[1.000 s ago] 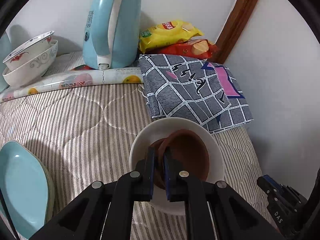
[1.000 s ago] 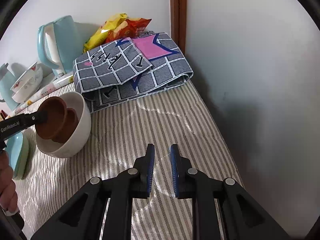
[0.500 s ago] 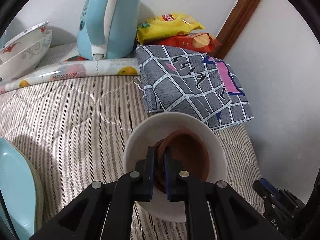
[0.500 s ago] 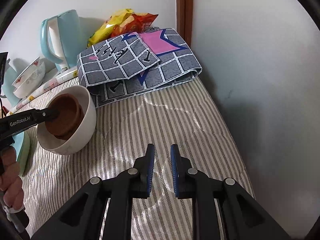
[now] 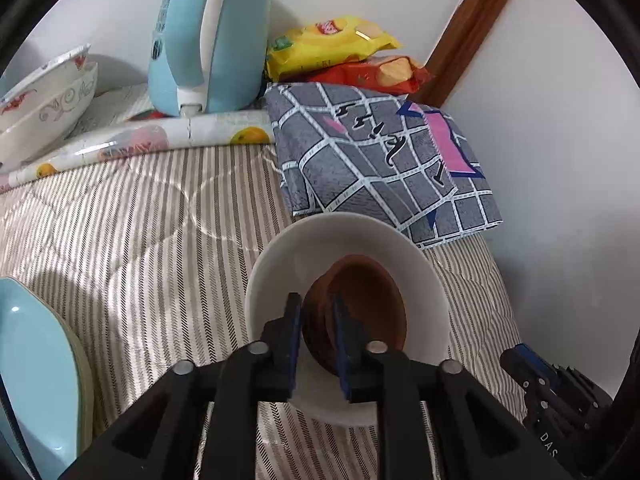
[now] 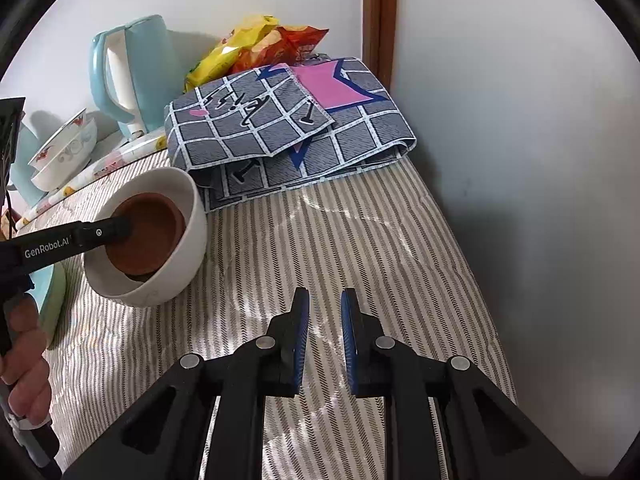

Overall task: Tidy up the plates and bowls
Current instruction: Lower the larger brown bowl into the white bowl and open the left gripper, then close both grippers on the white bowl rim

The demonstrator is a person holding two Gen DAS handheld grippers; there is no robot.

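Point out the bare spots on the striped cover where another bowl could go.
Bare striped cover lies between the white bowl, the folded checked cloth and the right gripper. More lies left of the bowl, before the fruit-print roll. The back is crowded: kettle, snack bags.

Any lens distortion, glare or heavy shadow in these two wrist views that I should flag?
Left wrist view: strong fisheye bending with black corners; a small glare spot on the pale blue plate; the brown bowl inside the white ceramic bowl stays sharp. Right wrist view: same curvature; the plain wall falls into deep shadow at right, and the striped quilted cover shows dappled light patches.
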